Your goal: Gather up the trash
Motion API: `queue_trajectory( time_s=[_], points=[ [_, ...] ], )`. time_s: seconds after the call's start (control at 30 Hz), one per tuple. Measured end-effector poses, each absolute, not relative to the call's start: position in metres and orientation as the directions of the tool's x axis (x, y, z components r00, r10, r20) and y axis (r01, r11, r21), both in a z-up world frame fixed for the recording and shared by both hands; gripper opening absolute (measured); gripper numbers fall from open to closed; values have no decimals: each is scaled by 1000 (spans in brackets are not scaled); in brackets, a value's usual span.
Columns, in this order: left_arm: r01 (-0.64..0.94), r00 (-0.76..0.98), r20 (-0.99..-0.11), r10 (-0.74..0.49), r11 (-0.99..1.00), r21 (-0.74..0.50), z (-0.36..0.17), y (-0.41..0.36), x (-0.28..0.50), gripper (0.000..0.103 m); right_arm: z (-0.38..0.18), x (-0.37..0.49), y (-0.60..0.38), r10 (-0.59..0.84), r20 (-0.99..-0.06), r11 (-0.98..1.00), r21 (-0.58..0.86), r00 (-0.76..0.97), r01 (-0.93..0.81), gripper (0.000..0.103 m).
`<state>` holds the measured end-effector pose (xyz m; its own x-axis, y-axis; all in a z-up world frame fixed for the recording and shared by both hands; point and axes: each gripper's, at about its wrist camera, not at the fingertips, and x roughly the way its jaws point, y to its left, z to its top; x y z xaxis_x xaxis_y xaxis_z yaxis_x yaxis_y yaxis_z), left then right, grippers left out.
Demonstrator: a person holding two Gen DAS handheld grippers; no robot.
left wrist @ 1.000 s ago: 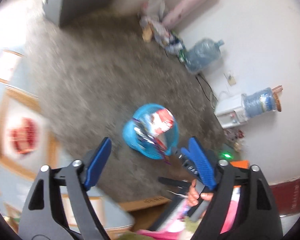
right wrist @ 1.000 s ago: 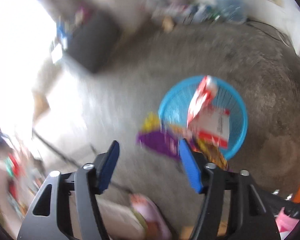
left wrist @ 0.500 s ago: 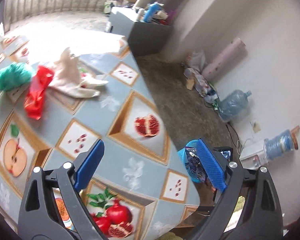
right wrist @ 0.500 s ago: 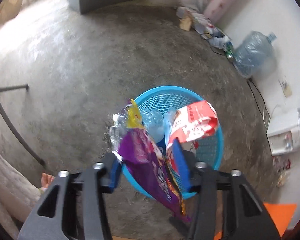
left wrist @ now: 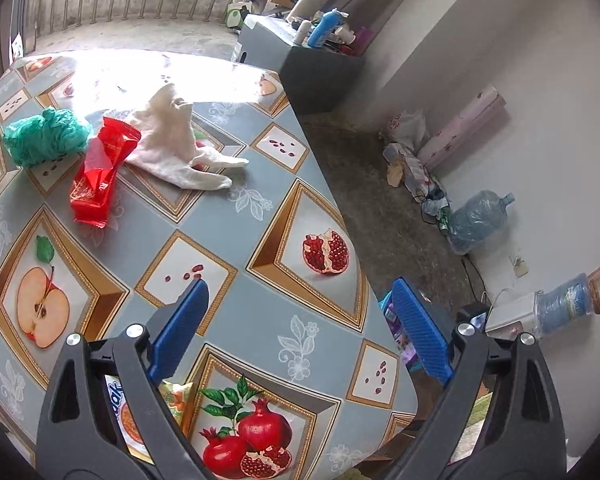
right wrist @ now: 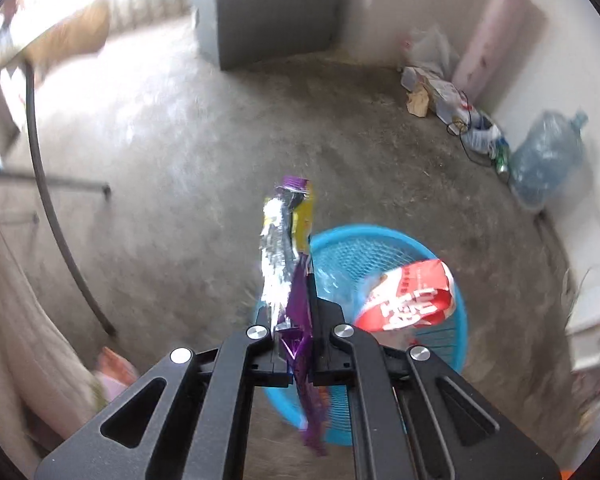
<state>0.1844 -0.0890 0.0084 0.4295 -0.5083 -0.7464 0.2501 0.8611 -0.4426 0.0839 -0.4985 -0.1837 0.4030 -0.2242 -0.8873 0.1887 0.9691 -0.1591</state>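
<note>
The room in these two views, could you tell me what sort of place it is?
Probably a lived-in home room: a fruit-patterned oilcloth table, a big clear water jug on bare concrete floor, and a blue plastic mesh bin.

You were in a lived-in home: a desk (left wrist: 260,216) under a fruit-print oilcloth, a bare concrete floor (right wrist: 220,152), big water jugs (left wrist: 476,220) by the white wall, a grey cabinet (left wrist: 300,60) cluttered with bottles, and a blue plastic basket (right wrist: 452,344) on the floor.
</note>
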Motion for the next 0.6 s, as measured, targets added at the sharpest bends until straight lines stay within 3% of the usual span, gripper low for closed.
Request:
queue_trajectory(
  time_s=[0.2, 0.37, 0.5, 0.6],
  points=[
    [256, 424, -755, -500, 866, -429, 7, -95, 185, 89, -211, 79, -497, -320, -883, 947, -300, 343, 113, 4],
    [253, 413, -762, -500, 866, -431, 4, -100, 186, 89, -220, 79, -488, -321, -888, 941, -339, 329, 3, 4],
    [255, 408, -763, -500, 866, -431, 4, -102, 186, 89, -242, 70, -486, -280, -930, 941, -314, 238, -122, 4],
    [253, 406, -767, -497, 867, -428, 3, -103, 186, 89, -251, 67, -492, -246, -951, 956, -270, 190, -112, 3]
  ],
)
